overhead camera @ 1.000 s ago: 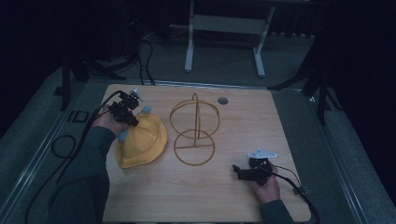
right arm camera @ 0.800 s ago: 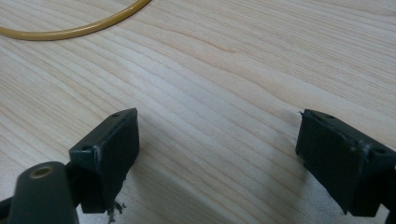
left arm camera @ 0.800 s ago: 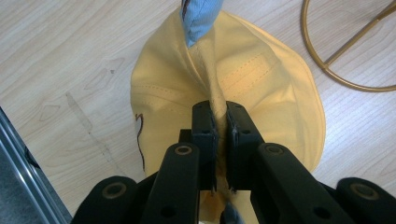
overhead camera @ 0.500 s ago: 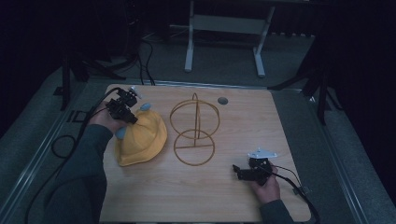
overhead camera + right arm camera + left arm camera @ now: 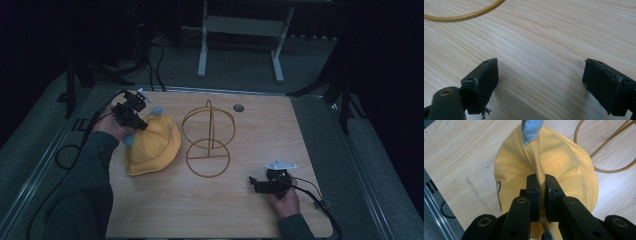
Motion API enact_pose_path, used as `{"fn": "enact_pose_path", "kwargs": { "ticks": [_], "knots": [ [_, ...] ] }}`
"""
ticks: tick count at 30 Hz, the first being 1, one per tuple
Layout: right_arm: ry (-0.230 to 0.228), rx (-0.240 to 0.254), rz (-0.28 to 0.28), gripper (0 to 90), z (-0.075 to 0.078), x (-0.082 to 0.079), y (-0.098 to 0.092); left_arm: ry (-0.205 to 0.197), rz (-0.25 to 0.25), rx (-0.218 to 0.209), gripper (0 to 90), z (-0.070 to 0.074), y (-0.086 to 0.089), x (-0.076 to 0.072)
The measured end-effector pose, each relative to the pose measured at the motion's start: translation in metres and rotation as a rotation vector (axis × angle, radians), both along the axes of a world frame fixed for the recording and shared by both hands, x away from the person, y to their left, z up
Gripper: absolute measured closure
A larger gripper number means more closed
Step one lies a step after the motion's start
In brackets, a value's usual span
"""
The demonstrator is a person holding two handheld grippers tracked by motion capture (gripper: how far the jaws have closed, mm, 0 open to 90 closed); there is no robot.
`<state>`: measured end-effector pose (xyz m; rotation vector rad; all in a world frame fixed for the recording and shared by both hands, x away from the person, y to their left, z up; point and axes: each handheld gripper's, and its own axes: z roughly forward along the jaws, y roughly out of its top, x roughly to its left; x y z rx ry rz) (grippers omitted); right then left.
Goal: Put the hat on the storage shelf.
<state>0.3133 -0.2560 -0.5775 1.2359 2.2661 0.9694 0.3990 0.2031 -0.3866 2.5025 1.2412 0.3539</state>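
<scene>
Barely anything's shifted since the earlier frame, left gripper pinching a fold of the yellow cap, which could slip free if tugged.

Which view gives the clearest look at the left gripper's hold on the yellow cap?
The left gripper view: the left gripper has its jaws pinching a raised fold of the yellow cap, seams sharp. The high view shows the cap beside the wire stand, but the grip is small and dim. The right gripper view shows bare table and a curve of wire.
</scene>
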Motion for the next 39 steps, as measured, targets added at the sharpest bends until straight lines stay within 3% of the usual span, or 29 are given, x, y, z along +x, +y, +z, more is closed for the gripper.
{"fn": "enact_pose_path", "kwargs": {
  "ticks": [26, 39],
  "knots": [
    [0.001, 0.001, -0.001, 13.2, 0.0, 0.0, 0.0, -0.035, -0.028, -0.034, 82.7, 0.024, -0.001, -0.005],
    [0.002, 0.002, -0.001, 13.3, 0.0, 0.0, 0.0, -0.04, -0.066, -0.038, 82.9, 0.034, -0.007, -0.004]
  ]
}}
